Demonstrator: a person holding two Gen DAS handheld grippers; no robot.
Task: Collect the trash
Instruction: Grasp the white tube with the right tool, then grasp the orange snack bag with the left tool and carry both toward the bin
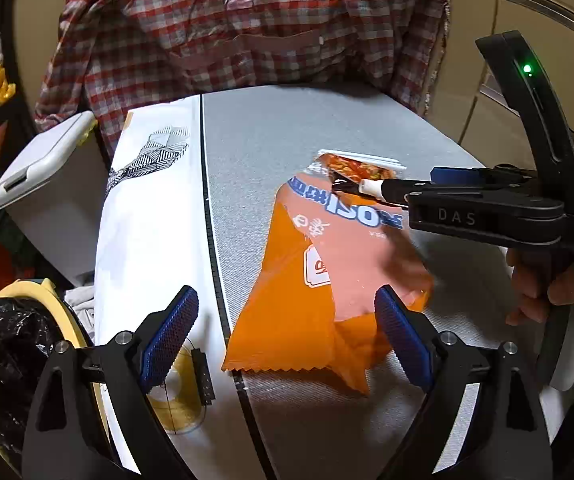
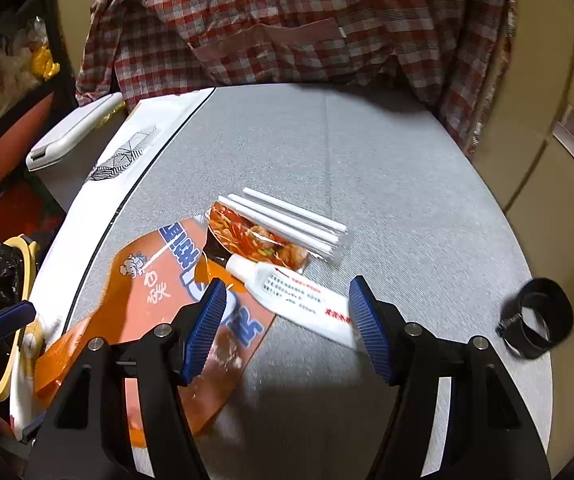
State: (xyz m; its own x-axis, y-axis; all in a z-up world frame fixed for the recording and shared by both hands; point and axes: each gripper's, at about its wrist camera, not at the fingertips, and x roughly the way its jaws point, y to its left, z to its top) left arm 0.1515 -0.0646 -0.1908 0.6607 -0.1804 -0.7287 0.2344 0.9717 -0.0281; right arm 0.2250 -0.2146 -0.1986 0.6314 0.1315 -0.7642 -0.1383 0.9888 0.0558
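A grey woven table (image 2: 387,152) fills the middle of both views, with a checked shirt (image 2: 287,20) hanging across the top of each frame. The trash lies at centre: an orange wrapper (image 1: 307,292), torn open and flat on the table, its crimped edge toward the bottom of the left view. In the right view a white tube (image 2: 299,292) lies across the wrapper's upper right corner, and a clear pack of white sticks (image 2: 295,220) sits just above it.

The left gripper (image 1: 287,332) hangs over the wrapper's lower end, jaws wide, nothing between the pads. The right gripper (image 2: 283,328) has its jaws spread either side of the tube, also empty.

At the lower left of the left view a bin (image 1: 19,344) lined with black plastic stands off the table's edge.

The wrapper is thin and slick, so pads closing flat on it may slide off or pinch nothing. Lifting it could also roll the tube away, as the tube rests on it. A black strap loop (image 2: 535,316) lies at far right, well apart.
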